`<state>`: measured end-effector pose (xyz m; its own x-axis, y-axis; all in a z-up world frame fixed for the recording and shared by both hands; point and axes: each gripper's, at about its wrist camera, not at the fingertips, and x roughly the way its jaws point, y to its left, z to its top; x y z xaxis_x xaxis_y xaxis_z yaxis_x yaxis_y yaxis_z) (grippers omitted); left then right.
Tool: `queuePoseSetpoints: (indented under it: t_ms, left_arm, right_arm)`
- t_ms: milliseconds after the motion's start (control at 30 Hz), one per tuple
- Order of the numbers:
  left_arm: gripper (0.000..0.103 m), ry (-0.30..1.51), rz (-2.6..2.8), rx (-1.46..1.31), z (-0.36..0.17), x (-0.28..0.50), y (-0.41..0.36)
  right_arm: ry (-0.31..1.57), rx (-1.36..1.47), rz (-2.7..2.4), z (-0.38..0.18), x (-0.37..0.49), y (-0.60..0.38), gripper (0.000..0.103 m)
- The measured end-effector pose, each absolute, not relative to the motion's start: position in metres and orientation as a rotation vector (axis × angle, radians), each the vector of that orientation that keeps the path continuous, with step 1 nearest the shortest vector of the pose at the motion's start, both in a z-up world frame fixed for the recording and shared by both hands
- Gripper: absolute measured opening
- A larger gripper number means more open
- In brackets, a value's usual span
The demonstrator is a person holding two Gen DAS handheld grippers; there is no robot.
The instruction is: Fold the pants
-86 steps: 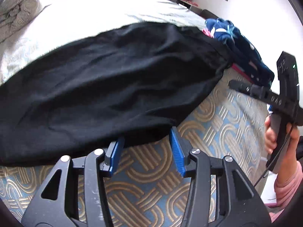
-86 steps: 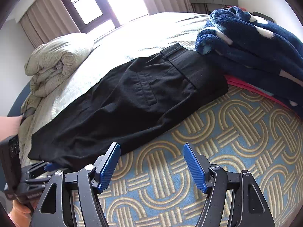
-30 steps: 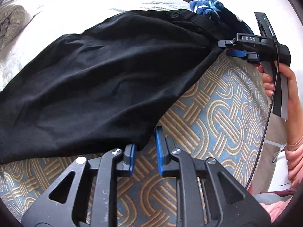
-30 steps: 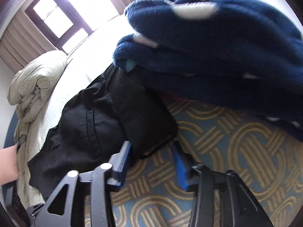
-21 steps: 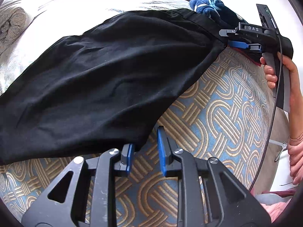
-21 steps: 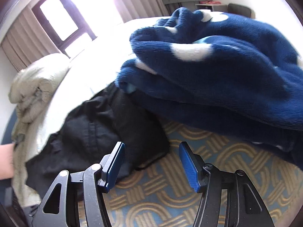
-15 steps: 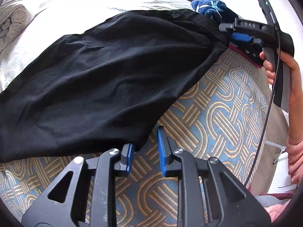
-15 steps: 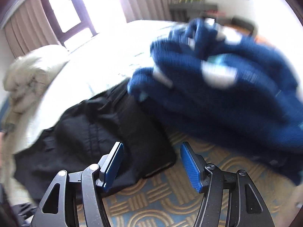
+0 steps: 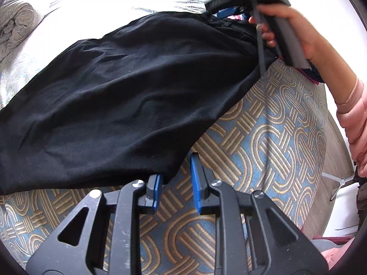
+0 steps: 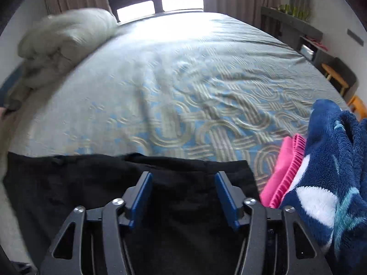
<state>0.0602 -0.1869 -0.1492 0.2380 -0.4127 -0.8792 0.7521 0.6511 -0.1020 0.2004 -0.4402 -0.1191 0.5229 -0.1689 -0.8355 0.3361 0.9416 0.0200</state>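
Observation:
Black pants (image 9: pixel 128 96) lie flat across the patterned bed. My left gripper (image 9: pixel 175 178) sits at the pants' near hem edge, jaws a narrow gap apart, the left pad (image 9: pixel 157 189) touching the cloth edge; nothing is pinched between them. My right gripper (image 10: pixel 183 197) is open and hovers over the waist end of the pants (image 10: pixel 183 224), empty. In the left wrist view the right gripper's handle, held by a hand (image 9: pixel 291 29), sits above the waist end.
The blue and gold patterned bedspread (image 9: pixel 270 142) covers the bed. A navy fleece (image 10: pixel 332 171) and a pink garment (image 10: pixel 286 171) lie right of the waist. A rolled quilt (image 10: pixel 59 45) lies at the far left. A shelf (image 10: pixel 298 25) stands by the wall.
My right gripper let go of the waist corner, opened, then swung up and over the waist end, now facing across the bed. My left gripper stayed at the hem.

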Motion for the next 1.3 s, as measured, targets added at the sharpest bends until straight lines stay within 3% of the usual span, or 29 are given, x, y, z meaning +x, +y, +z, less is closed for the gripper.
queuePoseSetpoints:
  t_ms: [100, 433, 600, 667, 733, 1100, 1300]
  left_arm:
    - [0.023, 1.051, -0.833, 0.392, -0.149, 0.060, -0.187]
    - [0.026, 1.045, -0.823, 0.387, -0.147, 0.059, -0.188]
    - [0.041, 1.053, -0.804, 0.376, -0.140, 0.054, -0.185]
    - [0.055, 1.029, -0.787, 0.385, -0.134, 0.049, -0.183]
    - [0.060, 1.007, -0.773, 0.388, -0.130, 0.046, -0.178]
    - [0.062, 0.976, -0.622, 0.290, -0.108, 0.057, -0.111]
    - [0.072, 0.941, -0.367, 0.175, -0.098, 0.093, -0.019]
  right_arm:
    - [0.939, 0.003, -0.405, -0.130, 0.194, -0.433, 0.038]
    - [0.866, 0.045, -0.394, -0.111, 0.172, -0.419, 0.038]
    - [0.809, 0.069, -0.354, -0.089, 0.152, -0.399, 0.040]
    - [0.781, 0.065, -0.337, -0.078, 0.138, -0.391, 0.040]
    - [0.760, 0.058, -0.320, -0.068, 0.124, -0.383, 0.040]
    - [0.726, 0.050, -0.182, -0.043, 0.086, -0.306, 0.052]
    - [0.760, 0.040, -0.061, -0.048, 0.104, -0.230, 0.054]
